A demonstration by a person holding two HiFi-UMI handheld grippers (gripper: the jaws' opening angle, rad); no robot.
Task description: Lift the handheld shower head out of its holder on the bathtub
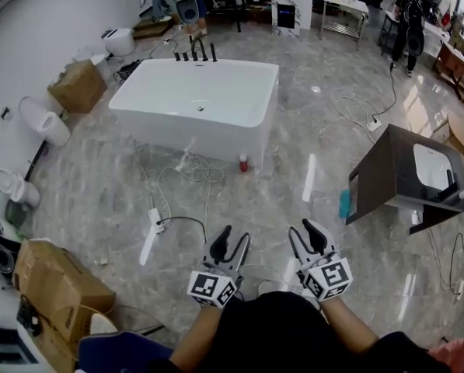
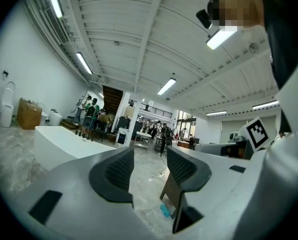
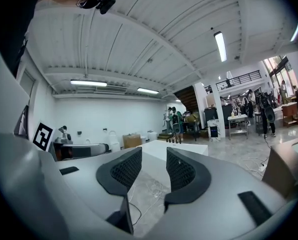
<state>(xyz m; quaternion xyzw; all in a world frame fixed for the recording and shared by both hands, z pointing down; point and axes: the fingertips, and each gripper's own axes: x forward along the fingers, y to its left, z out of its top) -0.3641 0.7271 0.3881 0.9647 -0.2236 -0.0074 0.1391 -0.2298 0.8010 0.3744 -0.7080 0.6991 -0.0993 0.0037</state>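
Head view: white rectangular bathtub (image 1: 200,133) far ahead on grey marble floor; black fittings (image 1: 195,52) on far rim (shower head too small to single out). Left gripper (image 1: 236,235), right gripper (image 1: 301,228) well apart from it.
Left gripper view: jaws apart, empty.
Right gripper view: jaws apart, empty.

You are holding the left gripper (image 2: 149,168) with its jaws standing apart and nothing lying between them. Past them, the white bathtub (image 2: 64,143) is sitting off to the left. A dark cabinet (image 2: 174,196) is standing beyond the gap, a teal object (image 2: 164,210) lying at its foot.
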